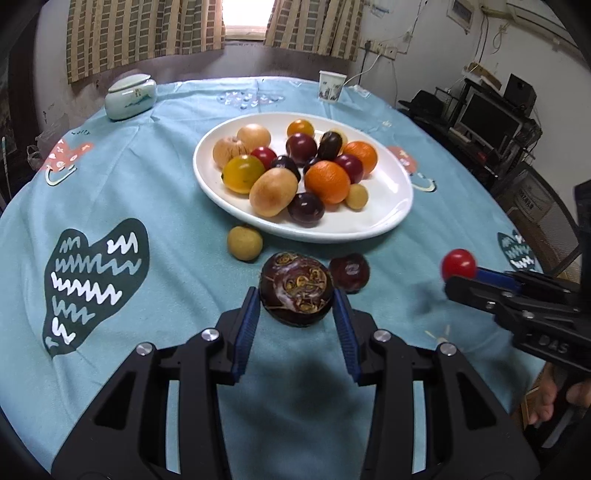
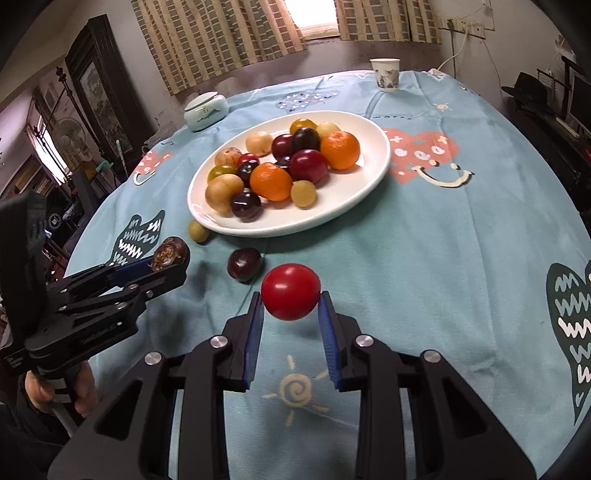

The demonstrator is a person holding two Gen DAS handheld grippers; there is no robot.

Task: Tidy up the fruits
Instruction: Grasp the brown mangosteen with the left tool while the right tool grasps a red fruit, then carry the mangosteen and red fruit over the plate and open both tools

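1. A round table (image 1: 155,192) wears a light blue cloth printed with hearts, a sun and smiley faces; its curved edge drops away on every side.
2. A white plate (image 1: 388,206) sits near the middle, heaped with fruit: 2 oranges (image 1: 328,181), dark plums, tan and yellow pieces; its right half is mostly bare.
3. On the cloth just in front of the plate lie a small tan fruit (image 1: 244,243) and a dark plum (image 1: 349,272), apart from each other.
4. The left claw (image 1: 295,306) pinches a dark brown fruit (image 1: 296,288), its blue pads against both sides; in the right view the fruit rides clear of the cloth.
5. The right claw (image 2: 290,308) is pressed onto a red tomato (image 2: 290,291), held above the cloth in front of the plate.
6. At the far edge stand a lidded jar (image 1: 130,96) on the left and a paper cup (image 1: 331,85) on the right, both well apart from the plate.
7. Beyond the table: striped curtains (image 1: 144,33) around a bright window, a dark cabinet and a fan (image 2: 72,136) to the left, shelves with a monitor (image 1: 487,118) to the right.
8. Bare cloth stretches wide to the right of the plate and between the 2 claws; a hand (image 2: 85,391) grips the left handle at the near edge.
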